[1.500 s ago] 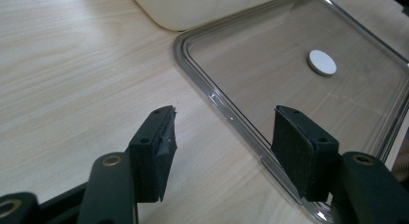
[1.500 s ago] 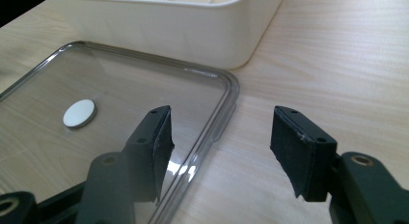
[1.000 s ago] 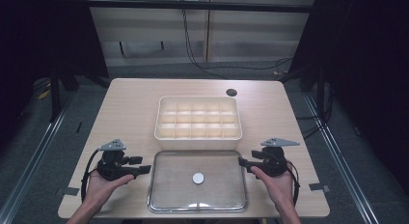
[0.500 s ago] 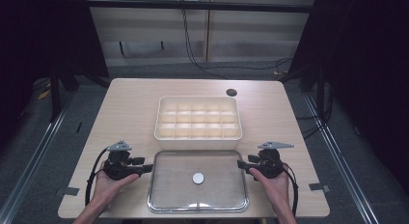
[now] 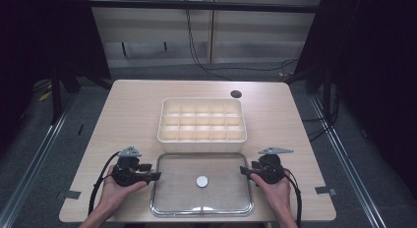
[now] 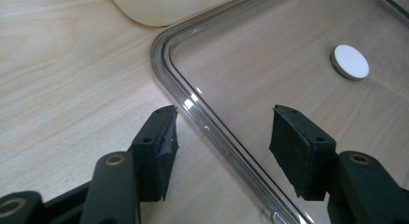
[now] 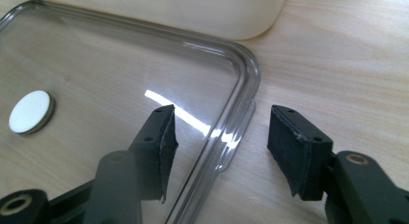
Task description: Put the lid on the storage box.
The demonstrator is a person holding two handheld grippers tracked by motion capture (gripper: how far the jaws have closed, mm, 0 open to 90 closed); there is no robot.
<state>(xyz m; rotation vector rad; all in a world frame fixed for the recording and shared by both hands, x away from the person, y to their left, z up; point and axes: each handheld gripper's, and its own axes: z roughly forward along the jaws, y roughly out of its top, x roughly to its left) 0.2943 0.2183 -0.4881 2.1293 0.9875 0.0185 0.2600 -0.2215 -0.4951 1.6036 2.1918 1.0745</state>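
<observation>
Spanning most of the high view, the wooden counter (image 5: 133,115) carries a cream divided box (image 5: 202,118) at its middle and, just in front of that box, a clear lid (image 5: 172,188) lying flat with a small white disc (image 5: 202,181) at its centre. Each short edge of the lid sits between the spread jaws of one tool: the left hand-held gripper (image 5: 153,176) straddles the left rim (image 6: 226,142), and the right hand-held gripper (image 5: 244,170) straddles the right rim (image 7: 236,122). Both are released, pads apart, neither pressing the plastic yet.

Judging by this, the work looks barely begun: the approach is made, but the lid remains ungrasped and flat on the counter. Closing both sides, lifting, and probably setting it onto the open box all remain.
</observation>
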